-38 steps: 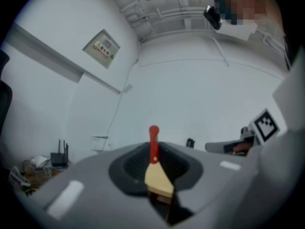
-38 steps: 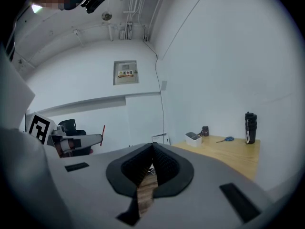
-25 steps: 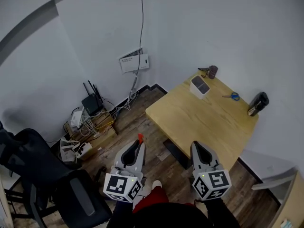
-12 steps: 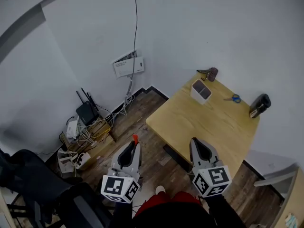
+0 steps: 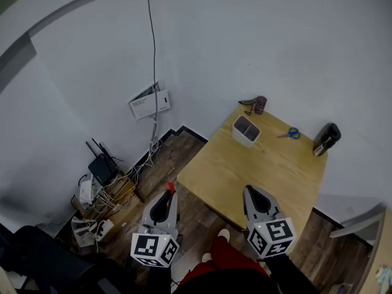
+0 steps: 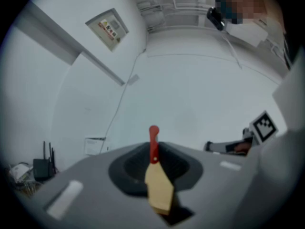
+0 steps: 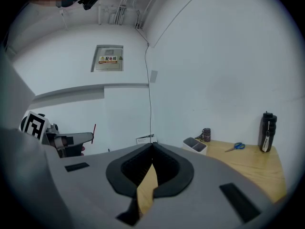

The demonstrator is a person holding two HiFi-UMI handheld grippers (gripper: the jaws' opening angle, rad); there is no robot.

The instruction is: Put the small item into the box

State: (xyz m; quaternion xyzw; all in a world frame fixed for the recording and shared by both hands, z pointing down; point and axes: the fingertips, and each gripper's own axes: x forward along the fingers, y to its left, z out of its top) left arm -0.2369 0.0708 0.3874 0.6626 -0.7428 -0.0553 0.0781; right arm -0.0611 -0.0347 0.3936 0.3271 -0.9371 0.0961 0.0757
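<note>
Two grippers held low near the counter (image 5: 269, 164). Left gripper (image 5: 168, 196) fingers clamped on small red item (image 6: 153, 144); right gripper (image 5: 250, 193) fingers pressed together. Box (image 5: 245, 131) well apart, far back on counter.

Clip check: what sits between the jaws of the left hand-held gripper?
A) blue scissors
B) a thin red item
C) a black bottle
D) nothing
B: the left hand-held gripper has its jaws shut on a thin red item whose tip sticks out past them; the blue scissors and black bottle rest on the wooden table.
</note>
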